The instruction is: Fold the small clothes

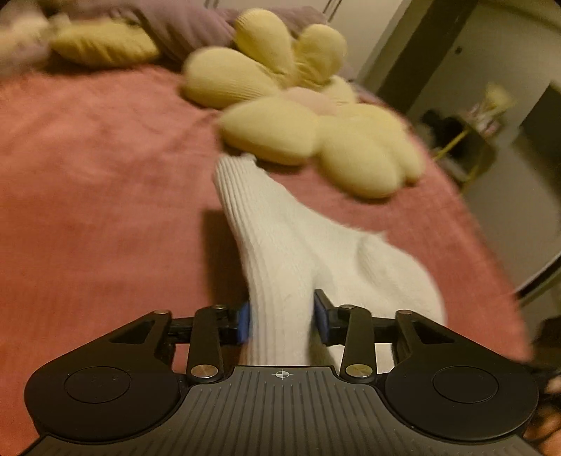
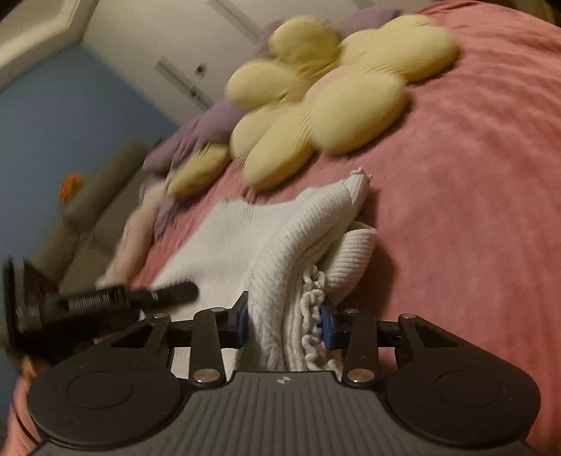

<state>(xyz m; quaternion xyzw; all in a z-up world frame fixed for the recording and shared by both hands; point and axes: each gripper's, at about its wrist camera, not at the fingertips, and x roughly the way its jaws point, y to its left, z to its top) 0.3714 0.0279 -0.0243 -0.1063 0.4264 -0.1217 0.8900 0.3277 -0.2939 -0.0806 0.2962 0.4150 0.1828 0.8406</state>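
Observation:
A white ribbed sock (image 1: 280, 252) stretches over the pink bedspread (image 1: 105, 175), its cuff end pointing toward the yellow flower cushion. My left gripper (image 1: 283, 321) is shut on the sock, blue pads pressing it on both sides. In the right wrist view, the white sock (image 2: 280, 245) is bunched and folded, with a frilly edge showing. My right gripper (image 2: 284, 322) is shut on these bunched layers. The left gripper's body (image 2: 105, 301) shows at the left of the right wrist view, close beside the sock.
A yellow flower-shaped cushion (image 1: 301, 115) lies just beyond the sock, also in the right wrist view (image 2: 326, 105). Purple pillows (image 1: 168, 31) lie at the bed's head. The bed's right edge (image 1: 491, 245) drops to the floor. A grey sofa (image 2: 91, 217) stands beside the bed.

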